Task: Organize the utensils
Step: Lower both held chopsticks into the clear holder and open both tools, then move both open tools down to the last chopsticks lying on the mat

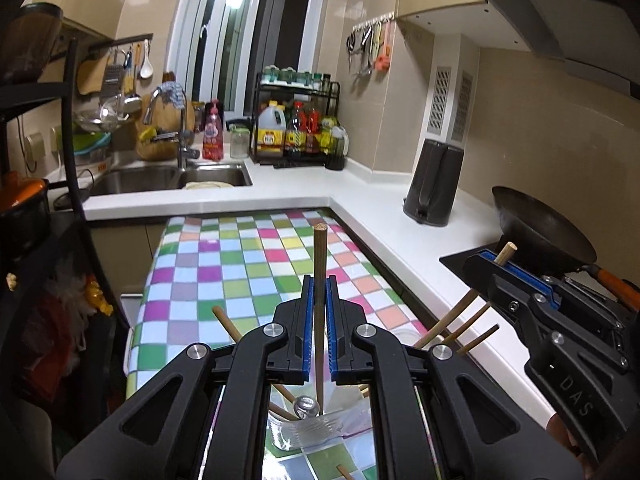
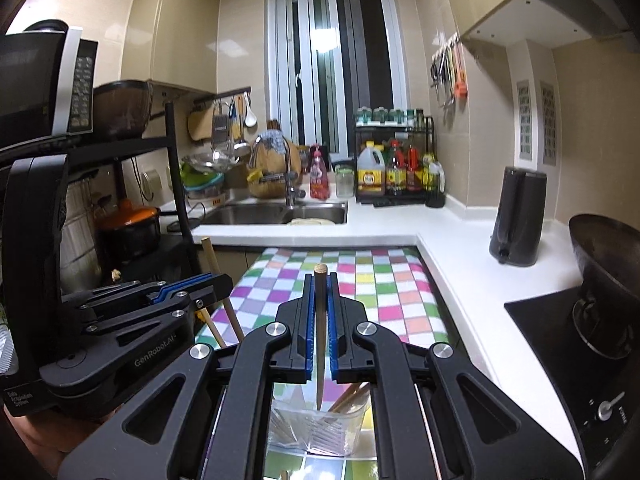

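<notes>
Two chopsticks are pinched upright, one by each gripper, left (image 1: 319, 312) and right (image 2: 320, 312), above the cup (image 2: 316, 428). Several sticks are already stood inside; one is left on the cloth (image 1: 240, 264) at 6 o'clock.

Counts on the checked cloth and counter

Two grippers (image 1: 319, 292) (image 2: 320, 292) are each clamping one chopstick (image 1: 319, 264) (image 2: 320, 320); one clear cup (image 2: 316, 428) is holding several more sticks, about five showing in the left view. One kettle (image 1: 434, 184), one wok (image 1: 540, 232), one sink (image 1: 160, 178), and one bottle rack (image 1: 296, 120) are standing around.
</notes>
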A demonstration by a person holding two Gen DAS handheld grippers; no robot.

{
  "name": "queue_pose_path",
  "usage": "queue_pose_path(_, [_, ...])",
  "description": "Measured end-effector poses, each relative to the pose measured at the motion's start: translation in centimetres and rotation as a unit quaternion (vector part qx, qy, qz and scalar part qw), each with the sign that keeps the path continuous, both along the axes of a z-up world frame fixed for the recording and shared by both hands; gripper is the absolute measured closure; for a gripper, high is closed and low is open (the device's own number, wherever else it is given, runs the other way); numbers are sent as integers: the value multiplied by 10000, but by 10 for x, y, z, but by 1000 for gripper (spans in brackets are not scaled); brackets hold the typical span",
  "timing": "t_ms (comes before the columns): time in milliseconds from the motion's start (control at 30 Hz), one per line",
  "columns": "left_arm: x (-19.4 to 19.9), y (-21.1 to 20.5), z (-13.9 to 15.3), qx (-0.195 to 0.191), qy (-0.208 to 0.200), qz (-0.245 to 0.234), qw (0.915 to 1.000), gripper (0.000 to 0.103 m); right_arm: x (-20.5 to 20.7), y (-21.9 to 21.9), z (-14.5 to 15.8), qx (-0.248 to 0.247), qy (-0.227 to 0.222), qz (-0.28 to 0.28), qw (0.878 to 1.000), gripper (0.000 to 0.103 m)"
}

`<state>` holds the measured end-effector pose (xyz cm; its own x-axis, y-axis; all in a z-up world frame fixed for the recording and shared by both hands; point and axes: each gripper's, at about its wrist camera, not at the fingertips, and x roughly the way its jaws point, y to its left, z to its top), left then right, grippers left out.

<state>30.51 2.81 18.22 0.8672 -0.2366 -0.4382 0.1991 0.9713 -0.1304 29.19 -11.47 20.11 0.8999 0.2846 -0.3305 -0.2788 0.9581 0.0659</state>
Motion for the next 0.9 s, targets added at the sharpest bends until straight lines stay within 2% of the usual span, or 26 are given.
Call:
queue_pose_path(67, [3,-4,-3,63,76,-69,9999,96,3,0,-5,-22,94,-22,10000,97])
queue_pose_path(133, [0,-5,-1,97,39,-57,9999,83,4,-2,-5,7,163,-36,9999,90])
queue_pose_path(167, [-5,-4,4,105,-31,-35,9999,70,3,-4,-3,36,161,-38,9999,86])
queue_pose_path(200, [-8,-4,8,108,-92,-9,9999,68,0,-6,1,56,121,-52,9999,80])
queue_pose_path(333, [-32,1,33,35,-325,114,9994,68,-17,-10,13,93,-71,-80,9999,79])
queue_pose_path(467, [-77,-3,56,103,-653,191,9976,68,-57,-22,33,187,-368,-120,9991,79])
queue_pose_path(567, [-113,-6,60,116,-791,251,9965,68,-90,-33,42,300,-539,-155,9980,78])
queue_pose_path(700, [-161,-10,43,79,-757,307,9966,68,-133,-44,37,392,-602,-146,9973,78])
queue_pose_path(900, [-215,-19,-10,225,-569,422,9972,68,-182,-56,-8,453,-285,-187,9984,77])
